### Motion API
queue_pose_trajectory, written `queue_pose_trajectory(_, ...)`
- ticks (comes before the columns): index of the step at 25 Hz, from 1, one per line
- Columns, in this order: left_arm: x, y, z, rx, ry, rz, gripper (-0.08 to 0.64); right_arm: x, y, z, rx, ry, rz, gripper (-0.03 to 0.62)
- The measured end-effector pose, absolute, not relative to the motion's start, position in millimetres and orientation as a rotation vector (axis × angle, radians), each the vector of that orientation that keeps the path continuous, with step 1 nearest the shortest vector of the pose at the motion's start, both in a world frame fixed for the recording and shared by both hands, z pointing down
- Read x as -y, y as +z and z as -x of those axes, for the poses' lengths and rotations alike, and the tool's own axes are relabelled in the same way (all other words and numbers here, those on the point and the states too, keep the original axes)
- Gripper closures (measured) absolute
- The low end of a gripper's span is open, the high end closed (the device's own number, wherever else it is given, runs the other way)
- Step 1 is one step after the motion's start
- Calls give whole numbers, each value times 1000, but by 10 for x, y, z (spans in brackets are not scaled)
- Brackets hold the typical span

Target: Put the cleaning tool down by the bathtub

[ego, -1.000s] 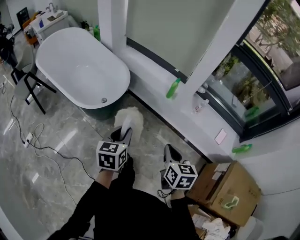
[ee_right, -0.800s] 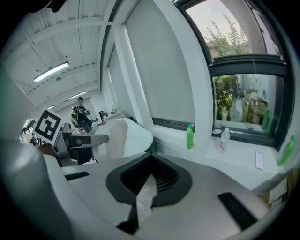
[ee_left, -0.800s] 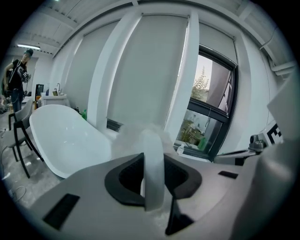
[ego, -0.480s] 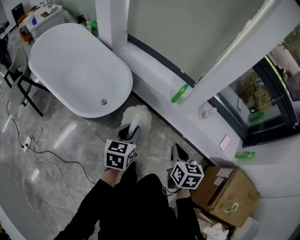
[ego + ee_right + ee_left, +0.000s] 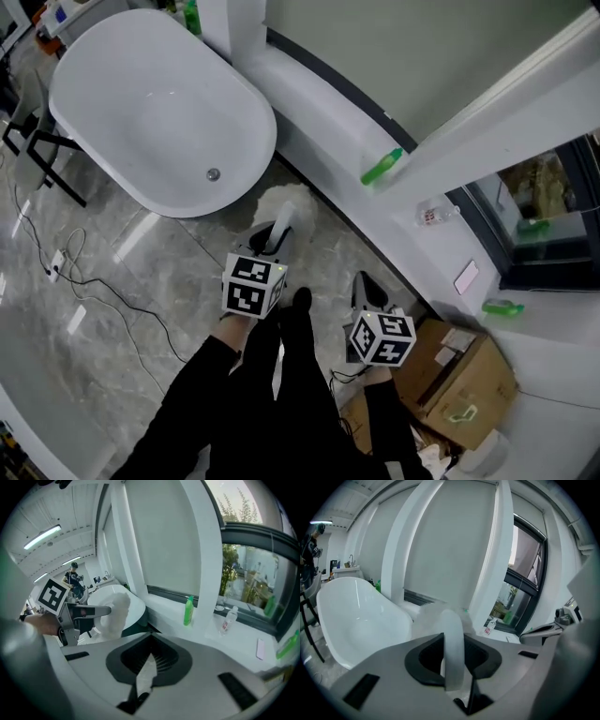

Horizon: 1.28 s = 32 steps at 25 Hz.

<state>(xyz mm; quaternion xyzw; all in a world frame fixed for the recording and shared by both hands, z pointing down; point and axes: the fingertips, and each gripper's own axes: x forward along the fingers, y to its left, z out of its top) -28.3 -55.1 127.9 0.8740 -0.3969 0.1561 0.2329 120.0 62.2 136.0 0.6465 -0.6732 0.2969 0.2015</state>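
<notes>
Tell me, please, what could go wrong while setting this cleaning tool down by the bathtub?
The left gripper clamps only the slim handle, so the cleaning tool's fluffy head could swing against the bathtub. Released upright on the glossy floor, it may topple. The cable lying nearby could catch a foot.

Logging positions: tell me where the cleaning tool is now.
Head view, centre: the cleaning tool sits in the left hand-held gripper, fluffy head above the floor beside the bathtub.
</notes>
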Motion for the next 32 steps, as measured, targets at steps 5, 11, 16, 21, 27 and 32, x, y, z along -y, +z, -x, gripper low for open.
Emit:
queue_pose_trajectory(5,803,1784,167,1116,480,-2343,464,-239,1739,-1309,1887,785,-1767,592)
queue_pose_trajectory(11,1037,2512,-39,1106,565,-2320,465,89,2400,-1460,1885,817,-1732,592)
queue_pose_trajectory(16,1313,3090,-121,1126,616,-2328,463,346,3042,-1520,1895,826,-1688,592)
queue_pose_trajectory(21,1498,3643,-95,1138,624,-2317,463,598,3683,-1474,1929,828,-1643,592)
queue_pose_trajectory(27,1653,4386,-83,1149,645,-2299,463,926,4355,-1435,1974,751,-1578,592)
queue_pose_trajectory(32,1756,4982,-139,1141,658,-2290,465,1137,4824,-1547,1996,733,-1585,592)
